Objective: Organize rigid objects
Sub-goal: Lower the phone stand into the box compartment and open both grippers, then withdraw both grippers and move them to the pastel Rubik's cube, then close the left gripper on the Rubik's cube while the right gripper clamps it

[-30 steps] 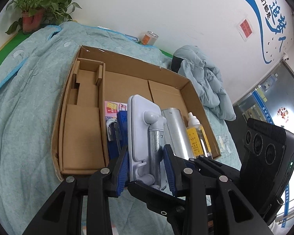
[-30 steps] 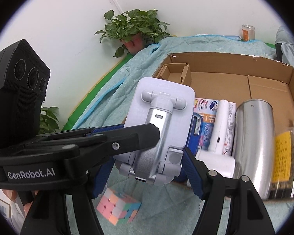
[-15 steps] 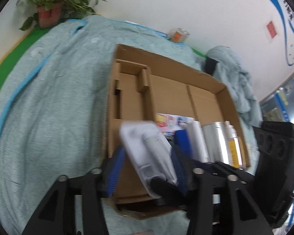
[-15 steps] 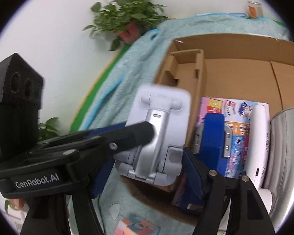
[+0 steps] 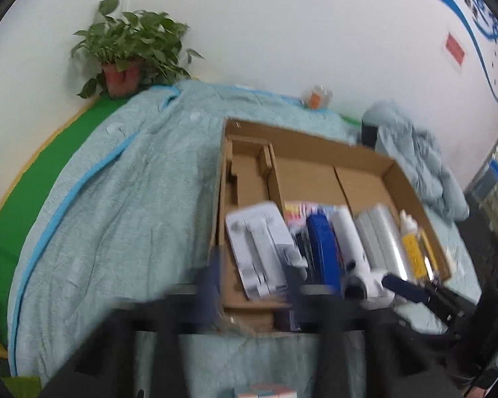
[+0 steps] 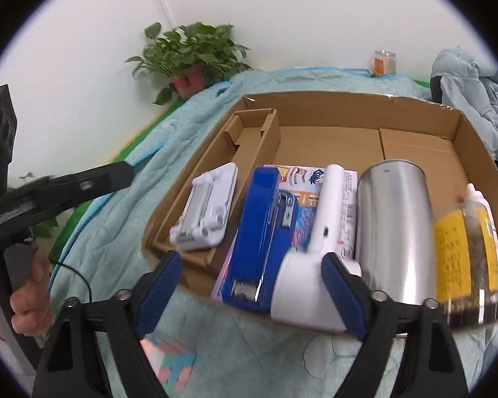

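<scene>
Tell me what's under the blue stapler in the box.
The blue stapler lies on a colourful printed packet in the cardboard box. Whatever lies beneath the packet is covered.

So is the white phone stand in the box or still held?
In the box: the phone stand lies flat in the cardboard box, clear of both grippers.

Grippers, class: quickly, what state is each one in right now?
Left gripper: blurred, apparently open, holding nothing.
Right gripper: open, holding nothing.

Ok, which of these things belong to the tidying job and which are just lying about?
Job: cardboard box, white phone stand, blue stapler, white tube, steel cup, yellow-label bottle, puzzle cube.

Lying about: potted plant, orange jar, jacket, blanket.
</scene>
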Tool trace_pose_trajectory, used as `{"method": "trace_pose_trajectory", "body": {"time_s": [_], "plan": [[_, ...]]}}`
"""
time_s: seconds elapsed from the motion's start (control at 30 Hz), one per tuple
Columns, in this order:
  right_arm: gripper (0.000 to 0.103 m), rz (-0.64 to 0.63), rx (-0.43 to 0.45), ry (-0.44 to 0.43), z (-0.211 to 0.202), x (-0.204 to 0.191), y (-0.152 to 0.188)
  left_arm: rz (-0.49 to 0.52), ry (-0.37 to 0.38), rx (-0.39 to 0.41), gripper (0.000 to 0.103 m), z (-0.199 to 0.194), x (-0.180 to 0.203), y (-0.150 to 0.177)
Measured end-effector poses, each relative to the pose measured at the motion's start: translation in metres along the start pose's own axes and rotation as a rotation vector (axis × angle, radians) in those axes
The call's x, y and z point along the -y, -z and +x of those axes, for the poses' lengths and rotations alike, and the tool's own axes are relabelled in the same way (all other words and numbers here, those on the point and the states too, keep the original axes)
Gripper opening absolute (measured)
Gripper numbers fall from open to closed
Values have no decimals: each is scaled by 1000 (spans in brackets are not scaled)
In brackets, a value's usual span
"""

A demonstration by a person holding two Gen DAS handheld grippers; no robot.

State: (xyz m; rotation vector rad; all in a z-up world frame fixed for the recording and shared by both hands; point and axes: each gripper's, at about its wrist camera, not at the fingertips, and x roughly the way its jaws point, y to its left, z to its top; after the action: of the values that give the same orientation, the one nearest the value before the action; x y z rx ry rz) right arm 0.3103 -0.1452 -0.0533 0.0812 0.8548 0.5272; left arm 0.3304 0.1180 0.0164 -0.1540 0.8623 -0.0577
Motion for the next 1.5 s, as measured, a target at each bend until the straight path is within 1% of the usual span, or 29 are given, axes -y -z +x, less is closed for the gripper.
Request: {"method": "trace_pose_trajectory", "body": {"time_s": [0.03, 0.07, 0.1, 0.13, 0.17, 0.2, 0.23, 0.27, 0.3, 0.37, 0.53, 0.63, 0.73, 0.77, 0.83, 0.87, 0.9, 0.97, 1.0, 1.07, 1.1, 1.2, 1.23, 1.27, 1.33, 1.37, 1.4, 1.43, 1.5], "plan": [[39, -31, 6, 39, -4, -3, 4, -4, -12, -1, 1, -2, 4, 5], [36, -48, 5, 63, -6, -5, 7, -12, -17, 27, 2, -6, 8, 11], [36, -57, 12, 72, -12, -5, 11, -14, -21, 53, 11, -10, 11, 15], [41, -60, 25, 67, -16, -5, 13, -6, -26, 85, 25, -18, 17, 21], [50, -70, 45, 69, -23, -6, 15, -2, -36, 97, 73, -22, 20, 24], [84, -71, 62, 72, -28, -7, 16, -13, -59, 118, 100, -29, 22, 28], [102, -58, 102, 68, -36, -6, 19, -28, -68, 152, 101, -31, 23, 30], [102, -55, 127, 69, -41, -6, 21, -49, -83, 178, 102, -35, 23, 35], [102, -64, 139, 77, -43, -7, 23, -48, -85, 170, 102, -35, 21, 36], [102, -89, 136, 85, -45, -10, 25, -37, -62, 102, 102, -31, 21, 42], [102, -110, 111, 79, -47, -15, 33, -52, -6, -5, 102, -22, 6, 71], [102, -111, 71, 28, -43, -17, 42, -100, 7, -56, 102, -13, -10, 96], [102, -102, 7, -43, -37, -17, 57, -133, 63, -122, 100, -3, -17, 117], [102, -107, -21, -71, -33, -18, 63, -136, 86, -141, 98, 1, -17, 124], [102, -142, -72, -115, -24, -24, 76, -135, 110, -181, 89, 11, -14, 131], [102, -153, -92, -136, -20, -27, 82, -137, 121, -209, 79, 17, -12, 134], [102, -153, -107, -153, -16, -29, 85, -142, 132, -240, 72, 23, -10, 139], [102, -145, -125, -180, -10, -32, 90, -156, 143, -278, 63, 31, -7, 146], [102, -145, -131, -186, -7, -35, 91, -158, 142, -293, 62, 34, -5, 149], [99, -164, -144, -188, 0, -41, 92, -140, 130, -304, 60, 36, 1, 156], [95, -174, -151, -193, 3, -43, 92, -136, 133, -305, 60, 36, 3, 159], [91, -195, -167, -214, 13, -51, 94, -138, 160, -316, 61, 35, 10, 166], [88, -200, -170, -217, 16, -53, 95, -137, 164, -317, 60, 35, 12, 168], [83, -209, -179, -216, 21, -55, 98, -137, 162, -314, 60, 34, 15, 169], [67, -219, -207, -230, 29, -59, 102, -148, 177, -316, 60, 35, 20, 170], [62, -236, -224, -231, 33, -62, 105, -152, 189, -321, 60, 35, 22, 170], [55, -251, -230, -222, 34, -65, 110, -148, 180, -317, 60, 34, 25, 171], [55, -268, -229, -202, 36, -69, 113, -144, 176, -314, 60, 34, 27, 171], [55, -257, -214, -201, 34, -69, 113, -136, 168, -304, 60, 31, 31, 170]]}}
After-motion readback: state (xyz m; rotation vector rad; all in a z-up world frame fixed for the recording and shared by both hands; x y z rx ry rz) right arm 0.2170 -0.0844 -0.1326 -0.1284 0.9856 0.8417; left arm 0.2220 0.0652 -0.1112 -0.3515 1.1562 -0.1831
